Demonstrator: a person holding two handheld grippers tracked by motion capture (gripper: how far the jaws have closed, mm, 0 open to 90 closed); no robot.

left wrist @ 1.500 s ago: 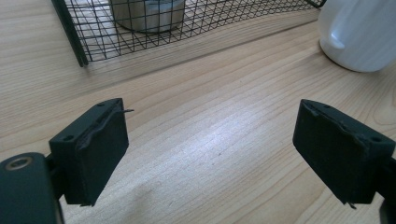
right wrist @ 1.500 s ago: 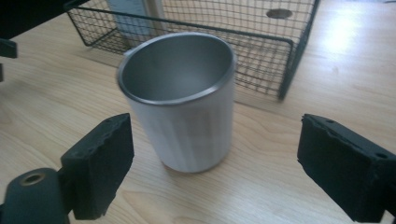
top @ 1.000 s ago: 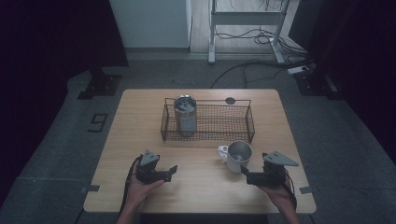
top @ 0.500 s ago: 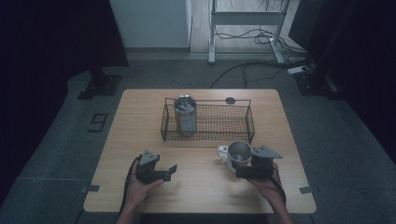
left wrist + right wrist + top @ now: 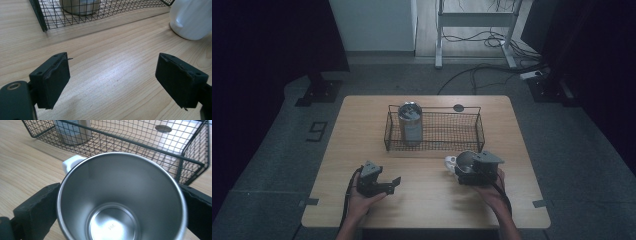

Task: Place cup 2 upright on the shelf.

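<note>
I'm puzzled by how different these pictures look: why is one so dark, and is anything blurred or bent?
High view: dim, the floor near black, the table faintly lit. Left gripper view: bright, soft glare on the wood, the wire basket bowed by the lens. Right gripper view: the steel cup gleams, its right rim slightly smeared.

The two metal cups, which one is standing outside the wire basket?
The white-handled steel cup on the bare table in front of the basket, between the right gripper's jaws. The other cup stands inside the basket's left end.
</note>
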